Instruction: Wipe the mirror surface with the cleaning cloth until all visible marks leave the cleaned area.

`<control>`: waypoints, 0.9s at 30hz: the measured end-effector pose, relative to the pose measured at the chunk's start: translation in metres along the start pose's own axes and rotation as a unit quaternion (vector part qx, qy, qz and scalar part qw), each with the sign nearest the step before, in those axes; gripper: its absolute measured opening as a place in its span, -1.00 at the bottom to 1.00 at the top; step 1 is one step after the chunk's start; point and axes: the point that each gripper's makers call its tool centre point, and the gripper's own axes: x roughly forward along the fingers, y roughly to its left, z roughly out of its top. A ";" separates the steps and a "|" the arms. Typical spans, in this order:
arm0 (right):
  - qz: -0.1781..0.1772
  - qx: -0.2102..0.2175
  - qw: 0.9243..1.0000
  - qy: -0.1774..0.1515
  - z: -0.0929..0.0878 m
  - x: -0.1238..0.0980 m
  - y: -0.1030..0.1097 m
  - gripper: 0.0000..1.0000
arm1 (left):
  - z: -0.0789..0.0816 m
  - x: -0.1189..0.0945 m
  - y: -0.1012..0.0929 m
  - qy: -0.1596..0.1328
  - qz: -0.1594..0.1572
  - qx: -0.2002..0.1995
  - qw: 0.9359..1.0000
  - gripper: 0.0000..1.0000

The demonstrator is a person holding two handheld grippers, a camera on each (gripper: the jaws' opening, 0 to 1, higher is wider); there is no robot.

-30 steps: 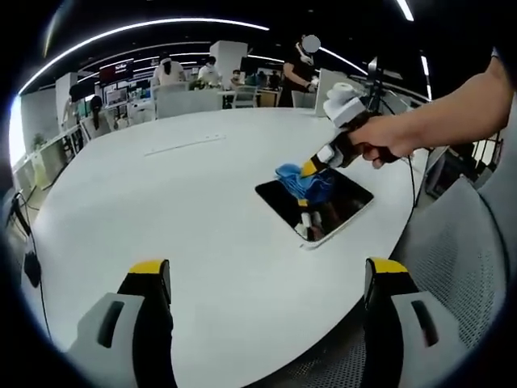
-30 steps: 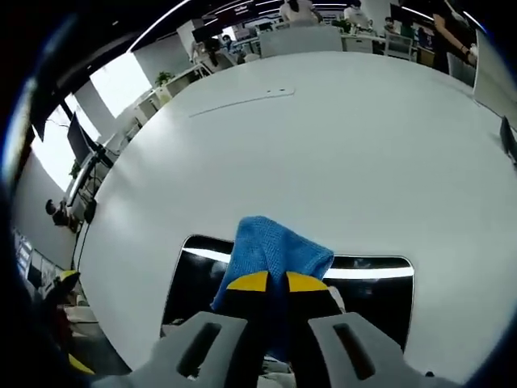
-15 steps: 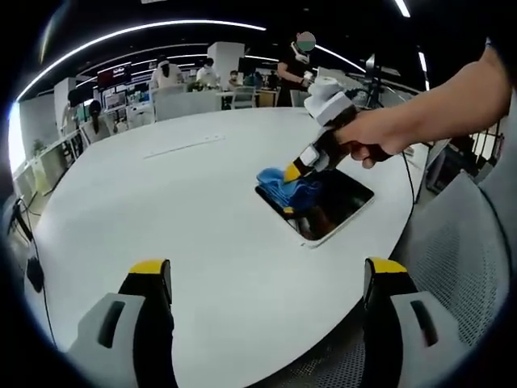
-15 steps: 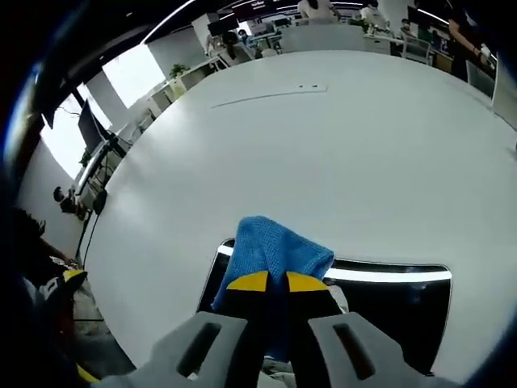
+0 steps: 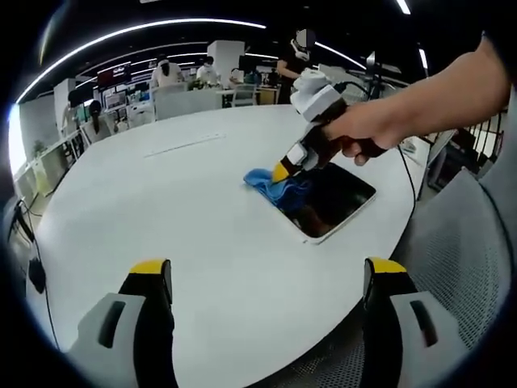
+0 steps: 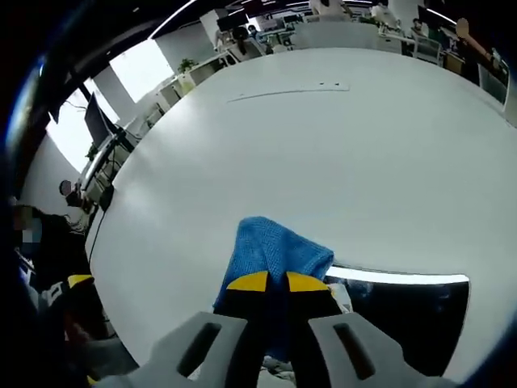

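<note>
A rectangular mirror (image 5: 329, 201) is seen lying flat on a round white table (image 5: 186, 218), right of centre in the left gripper view, its dark glass reflecting the ceiling. A blue cleaning cloth (image 5: 271, 185) is pressed down at the mirror's left end, partly over the frame edge and onto the tabletop. The cloth is pinched between the closed yellow-tipped jaws of the right gripper (image 5: 282, 172), which is held by a person's hand (image 5: 365, 139) reaching in from the upper right of that frame.

In the right gripper view, the blue cleaning cloth (image 6: 272, 259) is shown bunched just above the right gripper (image 6: 269, 282) at lower centre, the jaws clamped tight on the fabric. The mirror (image 6: 408, 311) is seen at the lower right of this frame, a bright strip of light reflected along its upper edge, with the white table (image 6: 323, 153) spread across the middle.

The left gripper (image 5: 270, 277) is held well apart from the mirror at the bottom of its own view, its two jaws spread wide with nothing between them. Desks, monitors and several people are visible in the office behind the table, along the top of both frames.
</note>
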 end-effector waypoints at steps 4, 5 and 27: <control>0.001 -0.001 1.000 0.001 0.000 0.000 0.000 -0.98 | 0.000 -0.001 0.000 0.002 0.000 0.002 1.000 0.94; 0.001 -0.003 1.000 0.001 0.000 0.000 0.000 -0.98 | 0.000 -0.001 0.000 0.003 0.001 0.002 1.000 0.94; 0.000 -0.006 1.000 0.023 -0.030 -0.014 0.016 -0.98 | -0.001 -0.001 0.001 0.006 0.005 0.010 1.000 0.93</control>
